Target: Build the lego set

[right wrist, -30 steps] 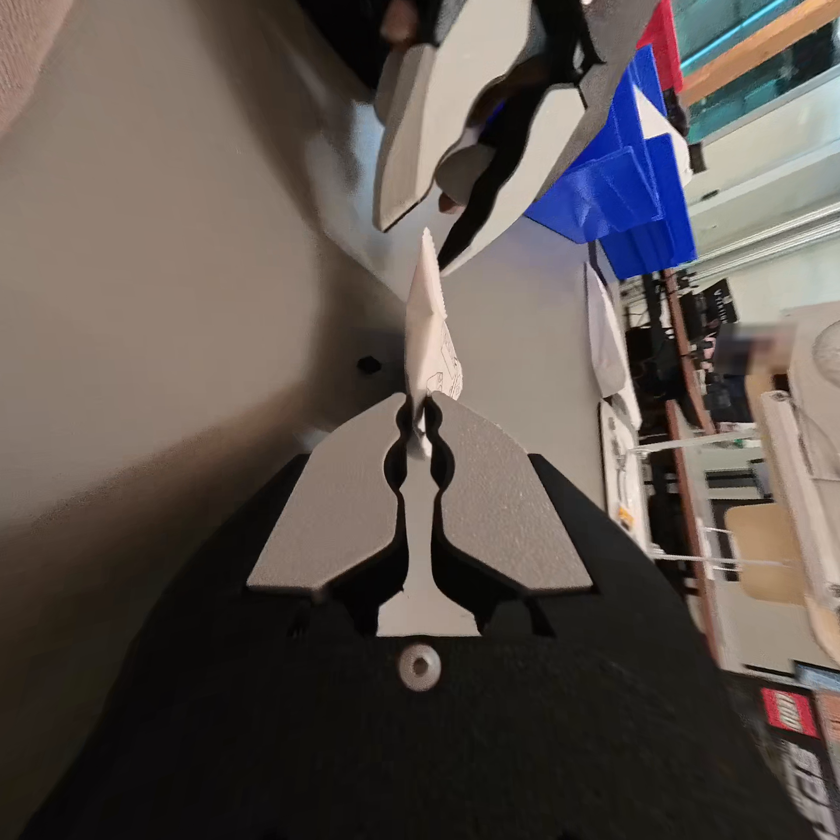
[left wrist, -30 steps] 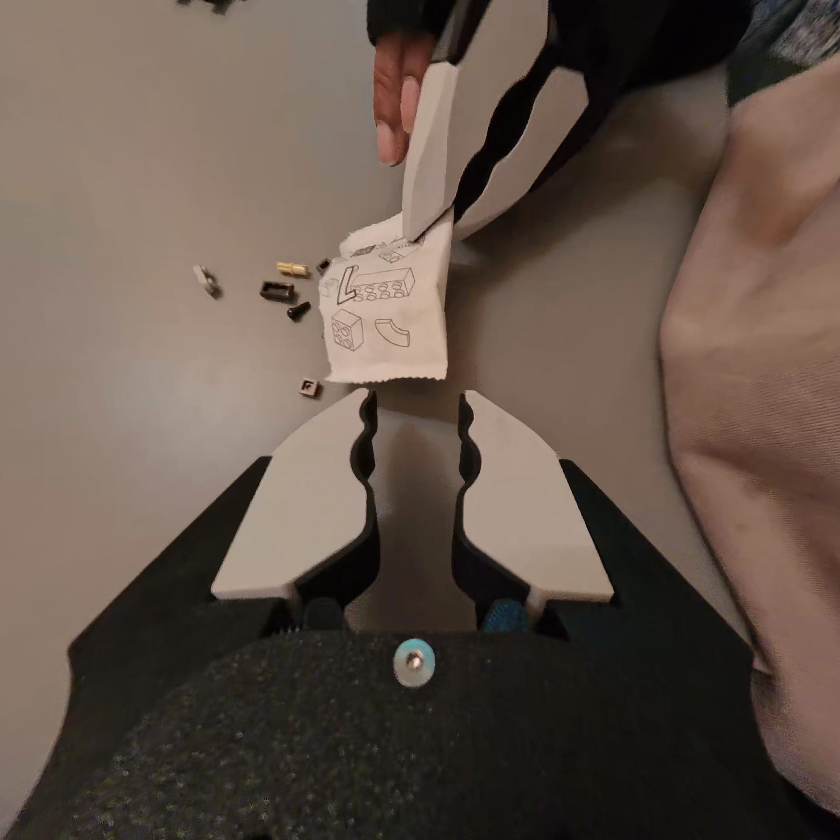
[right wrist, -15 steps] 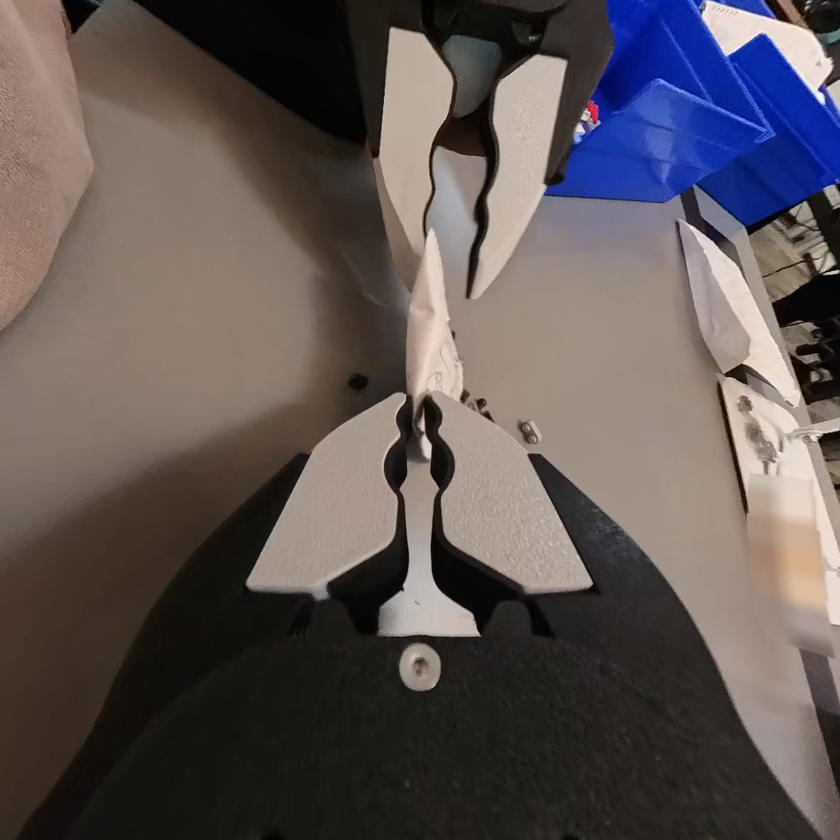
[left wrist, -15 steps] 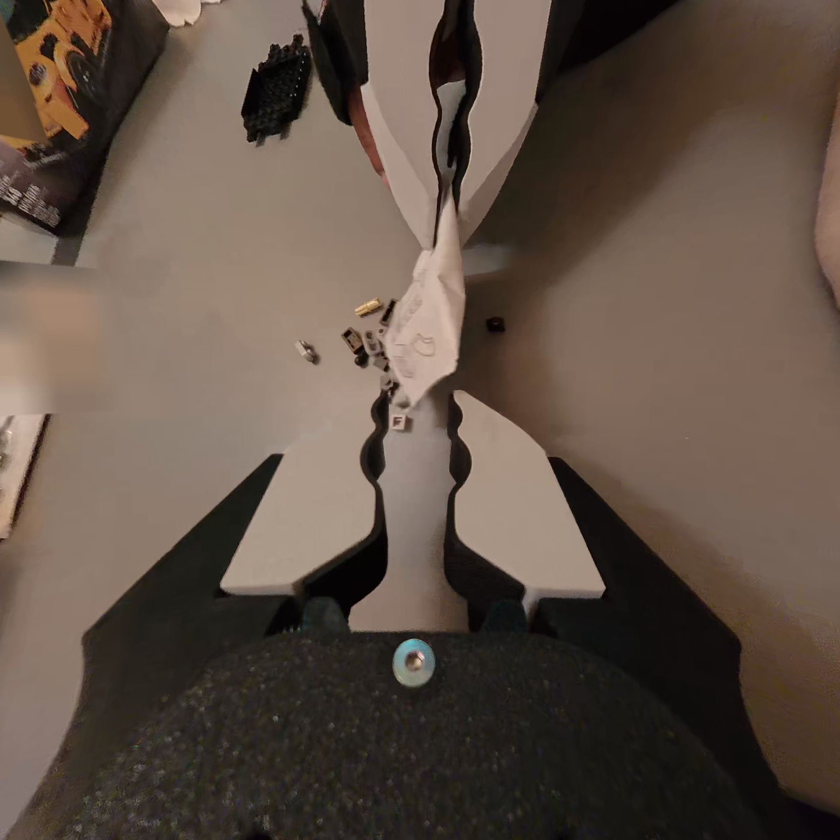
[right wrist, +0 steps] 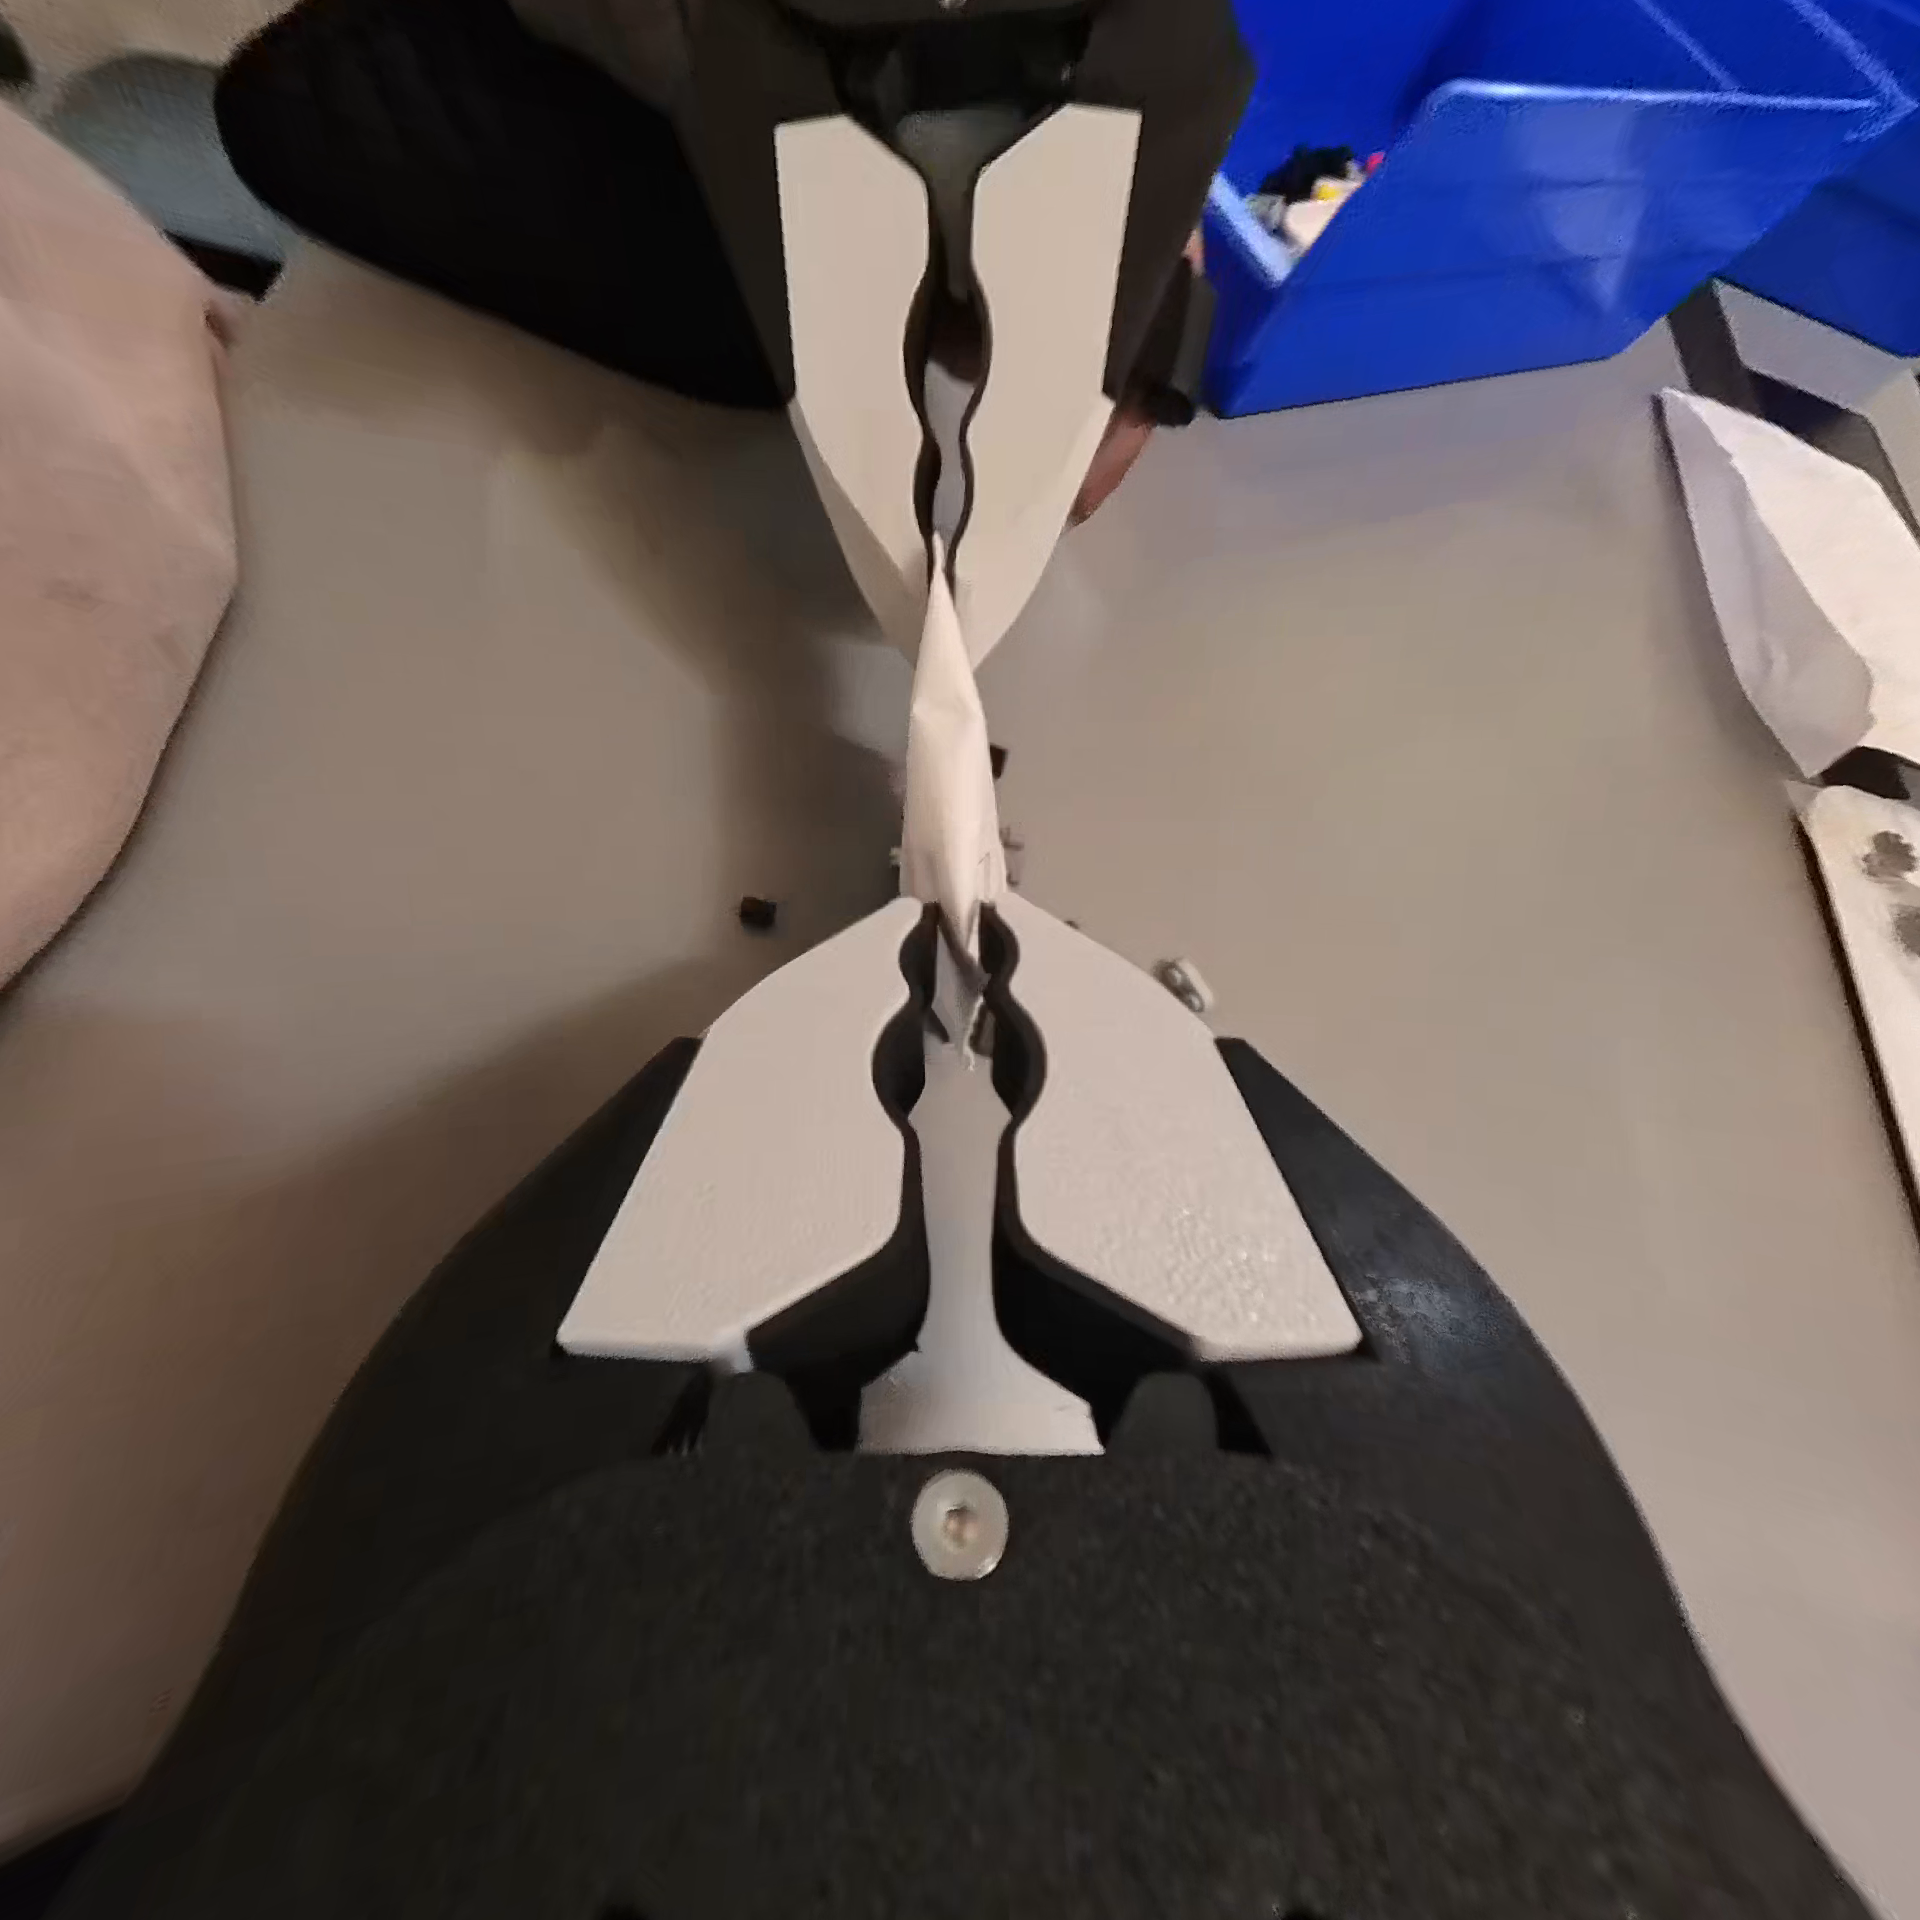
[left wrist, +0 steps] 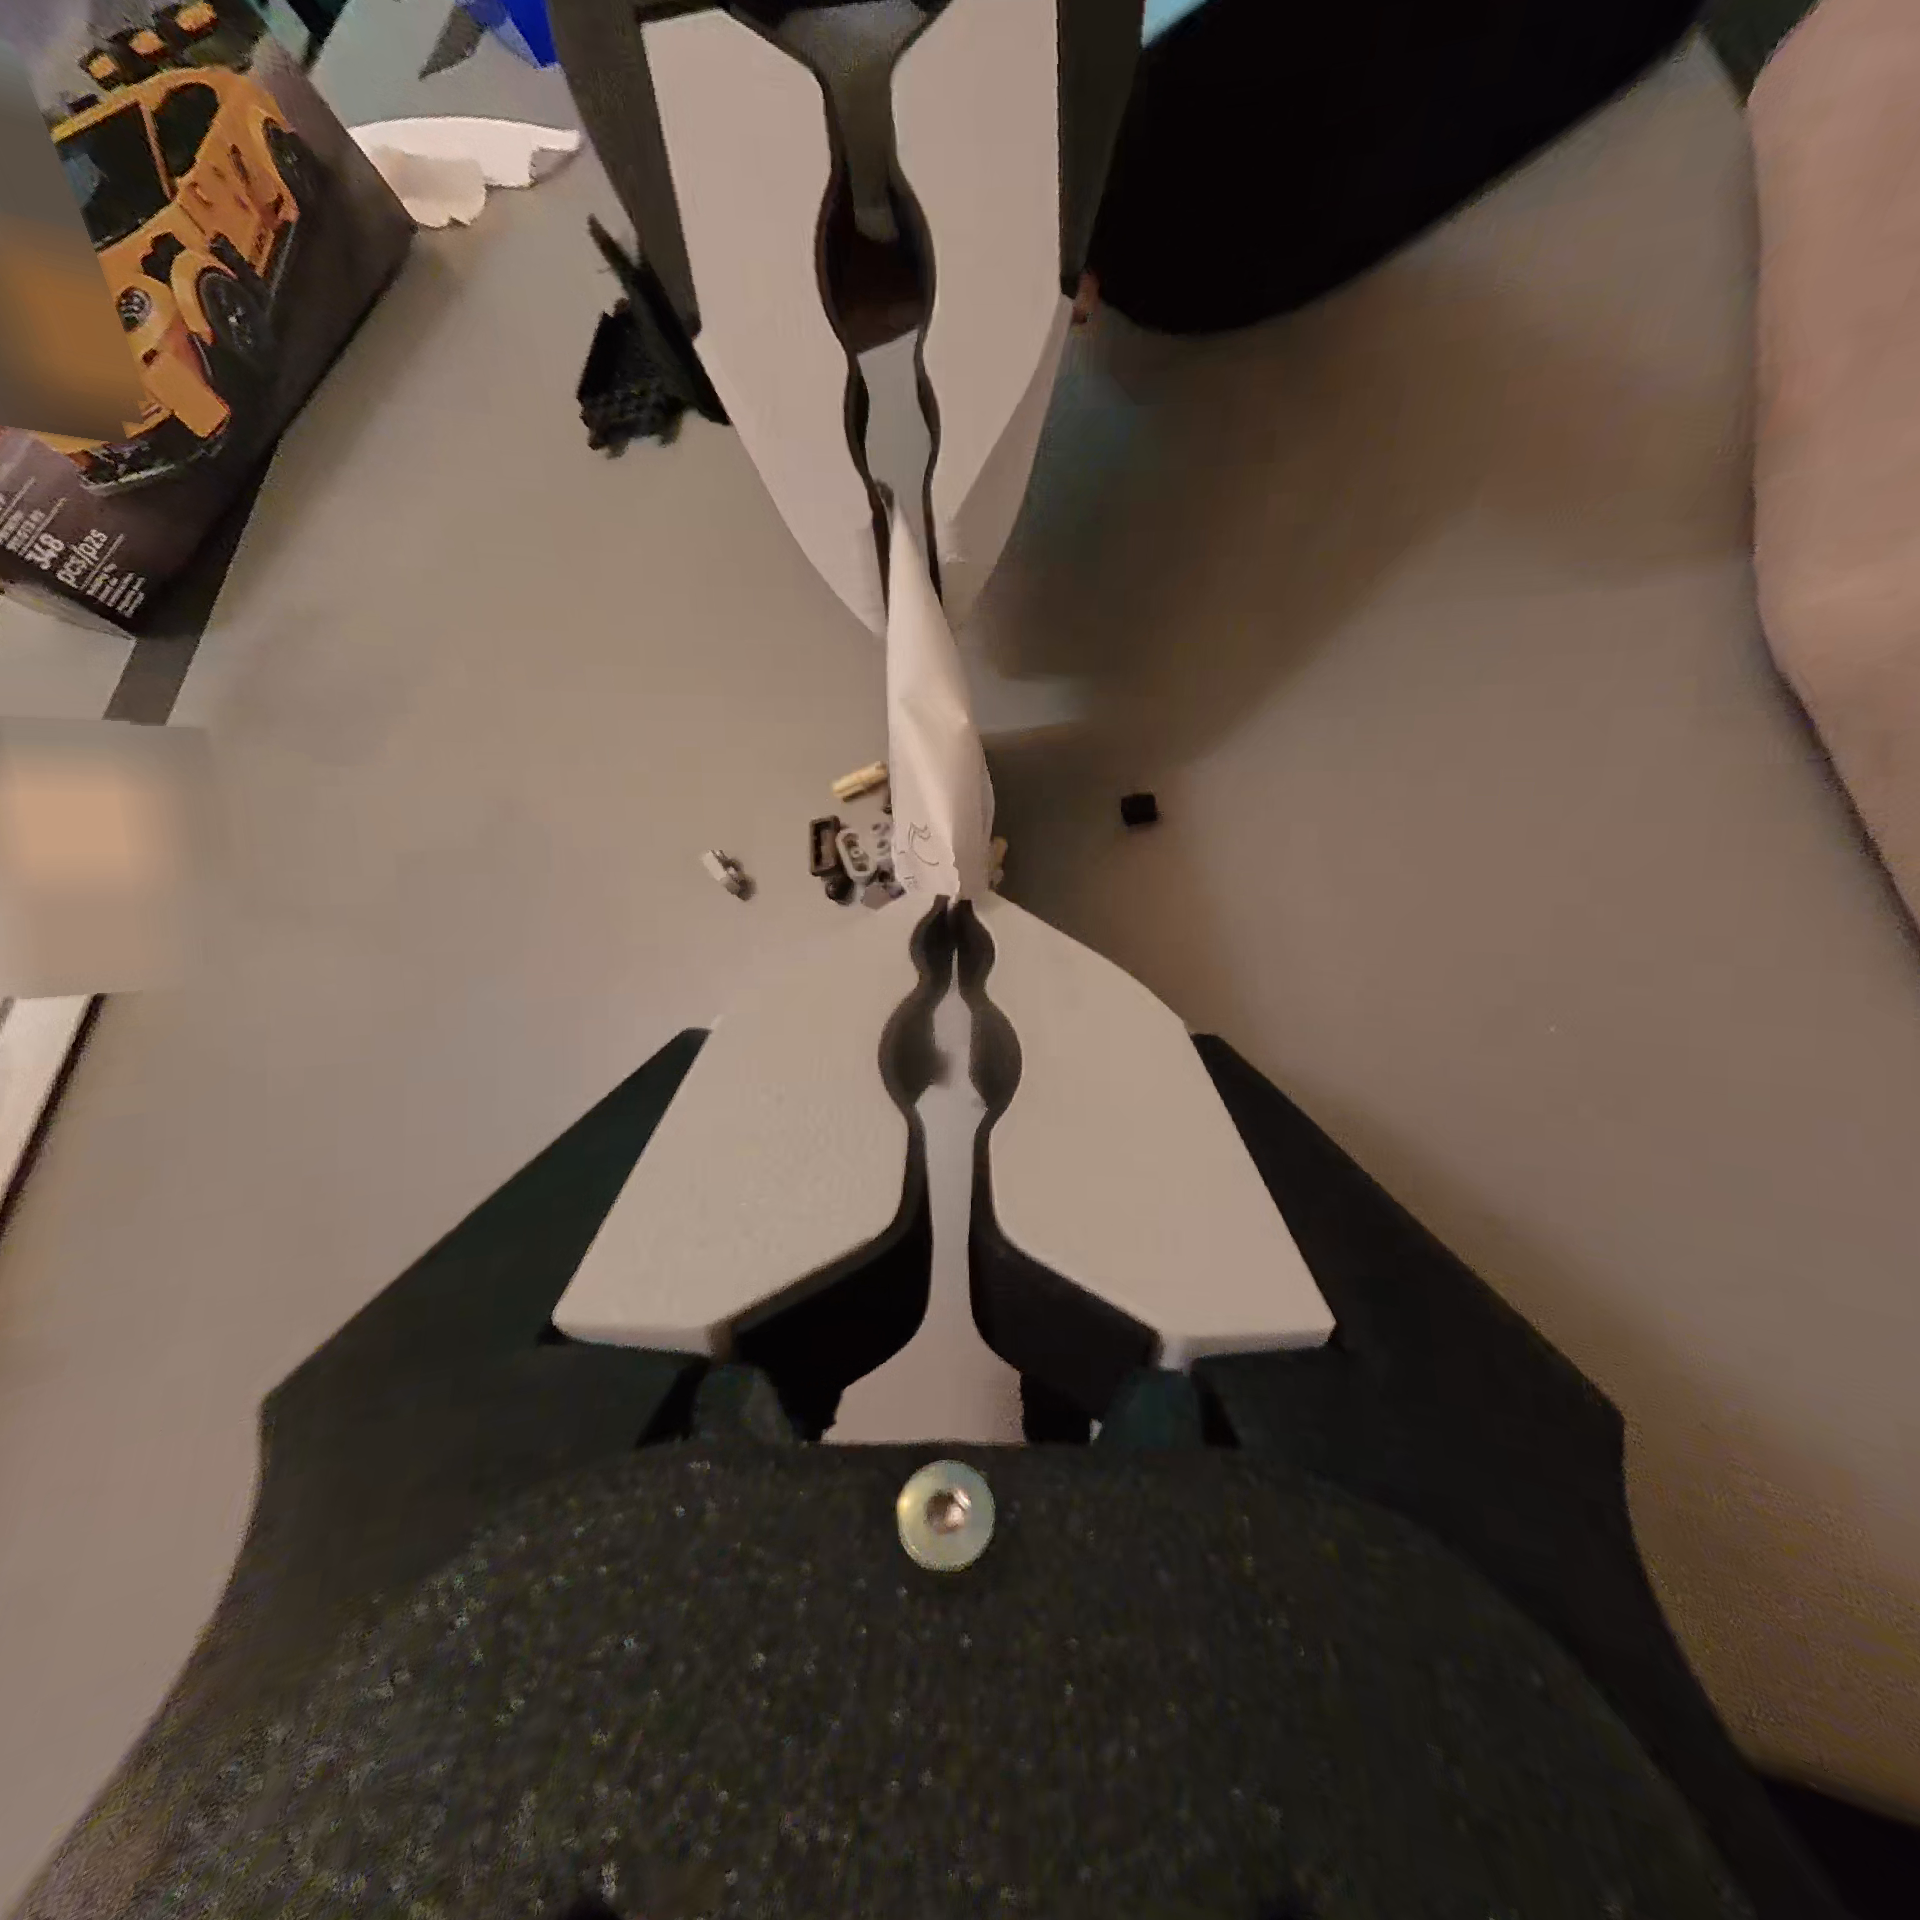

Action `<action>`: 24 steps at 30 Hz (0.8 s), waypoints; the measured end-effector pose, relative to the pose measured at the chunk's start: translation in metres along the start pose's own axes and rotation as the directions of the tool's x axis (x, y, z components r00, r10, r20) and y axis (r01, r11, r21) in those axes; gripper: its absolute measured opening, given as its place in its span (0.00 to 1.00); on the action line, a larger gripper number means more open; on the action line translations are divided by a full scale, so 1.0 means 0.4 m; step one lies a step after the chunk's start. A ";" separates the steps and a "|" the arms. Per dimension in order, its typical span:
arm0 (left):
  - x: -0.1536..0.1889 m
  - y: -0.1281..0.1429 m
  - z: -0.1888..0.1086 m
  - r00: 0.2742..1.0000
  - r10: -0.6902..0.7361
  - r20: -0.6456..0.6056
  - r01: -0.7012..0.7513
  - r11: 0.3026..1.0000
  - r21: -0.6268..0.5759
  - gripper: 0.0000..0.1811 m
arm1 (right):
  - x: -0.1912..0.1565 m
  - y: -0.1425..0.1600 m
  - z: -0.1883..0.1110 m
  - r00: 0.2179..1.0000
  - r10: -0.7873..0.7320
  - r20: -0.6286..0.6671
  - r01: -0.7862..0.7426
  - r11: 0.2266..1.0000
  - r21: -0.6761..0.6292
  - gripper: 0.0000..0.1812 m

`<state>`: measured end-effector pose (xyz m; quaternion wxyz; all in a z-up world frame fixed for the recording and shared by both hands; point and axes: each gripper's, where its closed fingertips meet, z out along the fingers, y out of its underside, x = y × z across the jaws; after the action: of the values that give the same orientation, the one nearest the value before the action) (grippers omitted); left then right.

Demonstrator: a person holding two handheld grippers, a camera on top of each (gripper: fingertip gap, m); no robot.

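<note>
Half a second earlier the left gripper point(left wrist: 954, 910) stood apart with its tips either side of the paper bag's point(left wrist: 932, 727) lower corner; now its two fingers had closed on that corner. Opposite it, the right gripper point(right wrist: 958, 914) kept its pinch on the other end, so the one small white bag hung stretched and twisted between the two tools, above the grey table point(left wrist: 1351, 727).

Below the bag, to its left in the left wrist view, lay a loose cluster of small lego pieces point(left wrist: 847, 847): a tan pin, a black frame piece and several grey bits, too small and partly hidden by the bag to count exactly. One grey piece point(left wrist: 727, 871) sat apart farther left, and one black piece point(left wrist: 1139, 807) sat alone to the right. Farther off on the left, a black plate assembly point(left wrist: 634, 374) was partly covered by the right gripper's finger, and the set's box point(left wrist: 197, 312), showing an orange car, was cut off at the frame edge.

In the right wrist view, two blue bins point(right wrist: 1558, 229) stood far right, and another white bag point(right wrist: 1787, 613) lay at the right edge, cropped.
</note>
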<state>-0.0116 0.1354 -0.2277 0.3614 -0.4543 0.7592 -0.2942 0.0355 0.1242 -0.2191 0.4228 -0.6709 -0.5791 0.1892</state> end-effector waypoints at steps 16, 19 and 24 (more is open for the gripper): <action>-0.061 -0.005 -0.027 0.967 -0.230 -0.107 0.248 0.948 0.198 0.00 | 0.064 -0.009 -0.005 0.978 0.199 0.056 -0.204 0.974 0.104 0.11; -0.078 -0.010 -0.030 0.960 -0.262 -0.100 0.278 0.938 0.209 0.00 | 0.070 -0.028 -0.001 0.977 0.201 0.069 -0.208 0.969 0.130 0.03; -0.106 -0.030 -0.030 0.952 -0.295 -0.087 0.307 0.924 0.226 0.00 | 0.077 -0.039 0.006 0.972 0.223 0.076 -0.231 0.964 0.130 0.01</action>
<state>-0.0017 0.1702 -0.1997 0.3442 -0.5113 0.6489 -0.4462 0.0320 0.1535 -0.2009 0.4259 -0.6961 -0.4964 0.2961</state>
